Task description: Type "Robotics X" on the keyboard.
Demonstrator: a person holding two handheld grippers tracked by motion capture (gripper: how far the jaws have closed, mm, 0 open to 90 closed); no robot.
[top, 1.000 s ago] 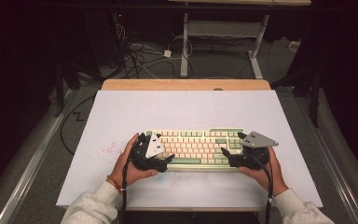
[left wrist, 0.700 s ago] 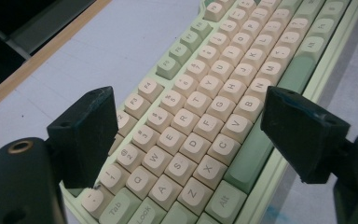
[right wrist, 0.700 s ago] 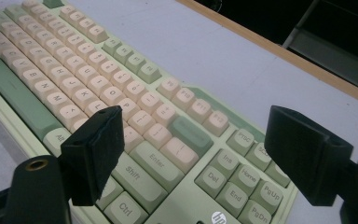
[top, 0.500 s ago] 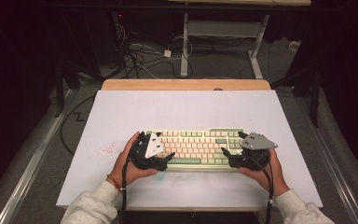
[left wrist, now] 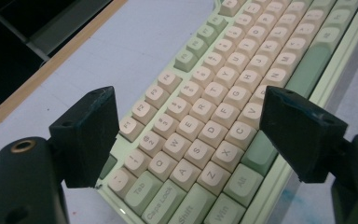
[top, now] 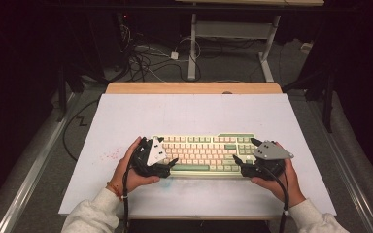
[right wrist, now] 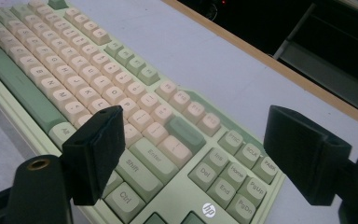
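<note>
A pale green keyboard [top: 204, 151] with cream keys lies lengthwise near the front of the white table top [top: 194, 116]. My left gripper [top: 166, 151] is at its left end, held in a hand. In the left gripper view the keyboard [left wrist: 223, 93] runs between the two black jaws of the left gripper [left wrist: 196, 135], which stand wide open over the Tab and Z keys. My right gripper [top: 245, 151] is at the right end. In the right gripper view the right gripper [right wrist: 200, 154] is also open, astride the Enter and Home keys of the keyboard [right wrist: 74, 79].
A wooden strip [top: 194, 88] borders the table's far edge. Faint pink marks [top: 109, 156] stain the surface left of the keyboard. Beyond the table are floor cables [top: 145, 58] and a white desk frame [top: 233, 29]. Bare table surface lies behind the keyboard.
</note>
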